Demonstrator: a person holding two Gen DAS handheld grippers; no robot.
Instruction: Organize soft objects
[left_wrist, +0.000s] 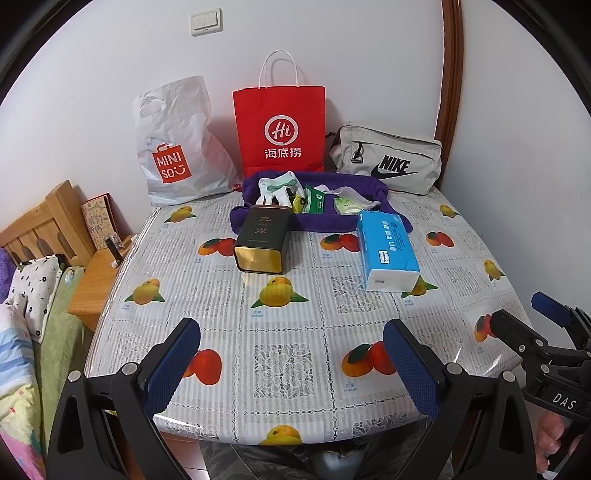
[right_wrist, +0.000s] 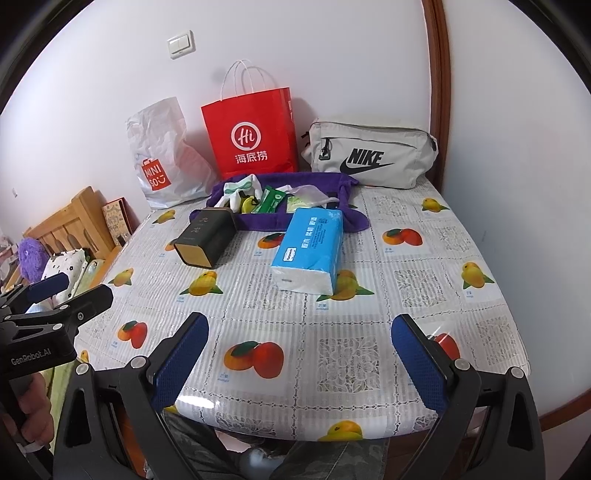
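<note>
A purple towel (left_wrist: 317, 221) (right_wrist: 258, 221) lies at the back of the table with white gloves (left_wrist: 277, 190) (right_wrist: 236, 190), a green packet (left_wrist: 314, 201) (right_wrist: 271, 201) and a pale pouch (left_wrist: 349, 205) (right_wrist: 306, 195) on it. A blue tissue pack (left_wrist: 388, 249) (right_wrist: 308, 249) and a dark tin (left_wrist: 262, 240) (right_wrist: 207, 236) lie in front of it. My left gripper (left_wrist: 291, 369) hovers open over the table's near edge, empty. My right gripper (right_wrist: 301, 363) is open and empty too, beside it. Each gripper shows at the other view's edge (left_wrist: 528, 317) (right_wrist: 70, 290).
Against the wall stand a white Miniso bag (left_wrist: 177, 155) (right_wrist: 162, 158), a red paper bag (left_wrist: 282, 129) (right_wrist: 253, 136) and a grey Nike pouch (left_wrist: 388, 158) (right_wrist: 369, 155). A wooden nightstand (left_wrist: 94, 284) and bed with pillows (left_wrist: 33, 291) lie left of the table.
</note>
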